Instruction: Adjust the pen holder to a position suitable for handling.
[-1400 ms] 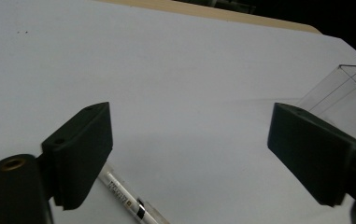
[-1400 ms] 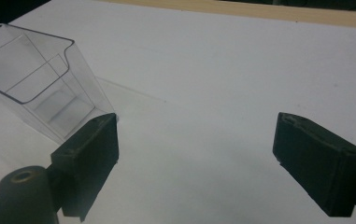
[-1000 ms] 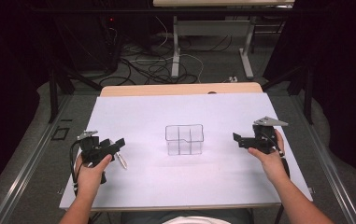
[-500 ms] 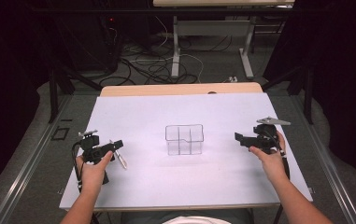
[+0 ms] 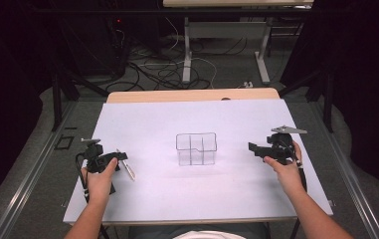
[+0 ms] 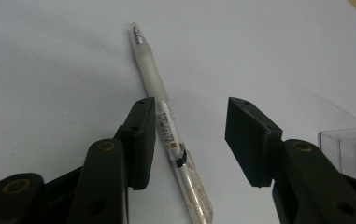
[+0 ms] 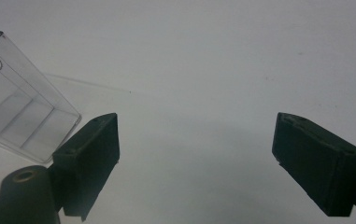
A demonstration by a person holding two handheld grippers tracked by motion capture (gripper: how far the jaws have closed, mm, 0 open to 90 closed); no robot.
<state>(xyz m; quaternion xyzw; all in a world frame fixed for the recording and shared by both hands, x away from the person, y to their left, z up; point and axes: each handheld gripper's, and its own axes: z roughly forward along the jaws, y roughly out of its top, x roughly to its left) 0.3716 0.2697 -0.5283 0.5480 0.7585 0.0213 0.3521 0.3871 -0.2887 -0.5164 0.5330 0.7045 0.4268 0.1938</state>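
Observation:
A pen (image 6: 159, 100) with a frosted white grip and a clear barrel lies flat on the white table sheet (image 5: 227, 194), to the left of centre. My left gripper (image 6: 192, 126) is open and low over it. The pen runs between the jaws, close against the left one. In the high view the left gripper (image 5: 121, 157) sits right by the pen (image 5: 127, 169). A clear divided plastic container (image 5: 196, 148) stands upright at the table's centre. My right gripper (image 5: 252, 148) is open to the right of it with nothing between its jaws, the container (image 7: 17, 116) off to its left.
The white sheet covers a wooden table whose far edge (image 5: 192, 94) shows bare. Beyond it lie cables on the floor (image 5: 162, 69) and the legs of another table (image 5: 187, 50). A corner of the clear container (image 6: 348, 149) shows at the right of the left gripper view.
My left gripper has shifted slightly left and settled lower over the pen. The right gripper, the pen and the container have stayed where they were.

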